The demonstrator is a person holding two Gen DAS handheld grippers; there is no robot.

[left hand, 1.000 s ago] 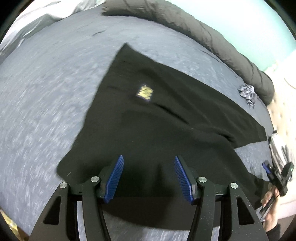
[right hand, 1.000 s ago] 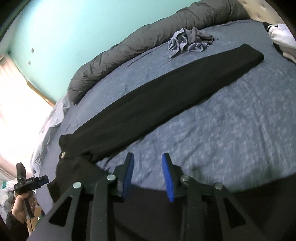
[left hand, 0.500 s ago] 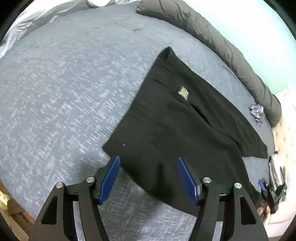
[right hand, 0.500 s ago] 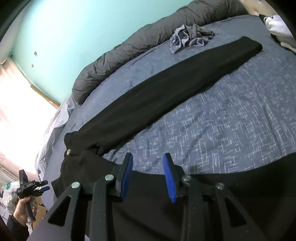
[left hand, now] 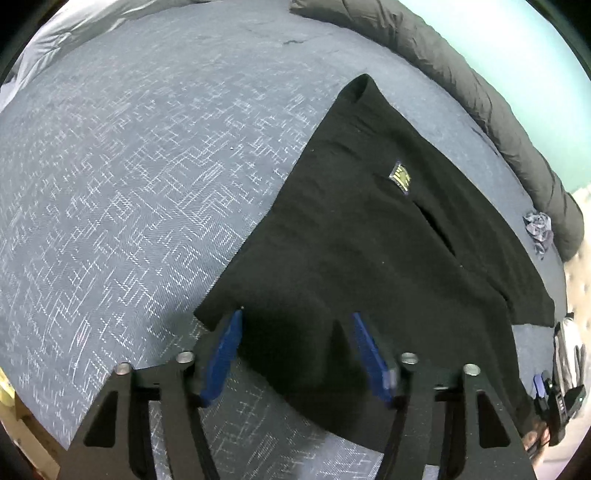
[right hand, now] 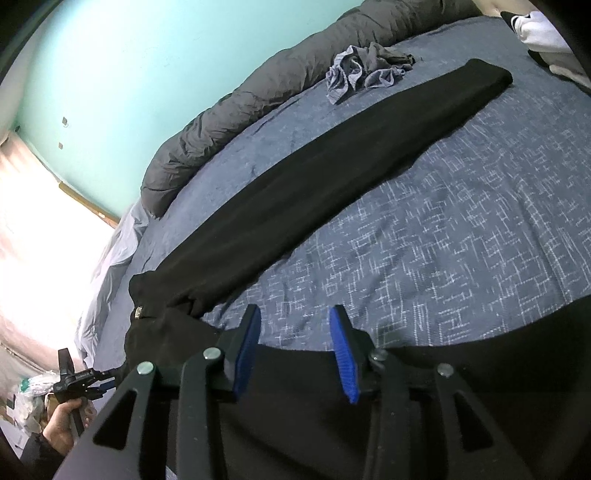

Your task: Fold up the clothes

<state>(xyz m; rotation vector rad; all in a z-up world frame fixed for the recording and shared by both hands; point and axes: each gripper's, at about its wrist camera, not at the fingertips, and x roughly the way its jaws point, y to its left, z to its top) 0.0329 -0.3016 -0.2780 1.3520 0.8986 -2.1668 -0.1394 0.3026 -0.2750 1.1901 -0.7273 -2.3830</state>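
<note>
Black trousers [left hand: 369, 236] lie spread on the blue patterned bed, a small yellow label [left hand: 400, 178] at the waistband. My left gripper [left hand: 295, 325] is open, its blue fingers straddling the near waist corner of the cloth. In the right wrist view one leg [right hand: 332, 177] stretches away to the upper right; the other leg [right hand: 461, 369] lies under my right gripper [right hand: 295, 314], which is open just above its edge. Each gripper also shows small in the other view: the right one [left hand: 554, 398], the left one [right hand: 79, 380].
A rolled dark grey duvet [right hand: 258, 99] runs along the far edge by the teal wall. A crumpled grey-blue garment [right hand: 365, 70] lies near it. A black-and-white garment [right hand: 539, 33] sits at the far right corner. Bare bed sheet [left hand: 129, 184] spreads left of the trousers.
My left gripper has swung left, then closed in on the waist corner, which now lies between its fingers. My right gripper has lowered toward the near leg's edge. Both stay open.
</note>
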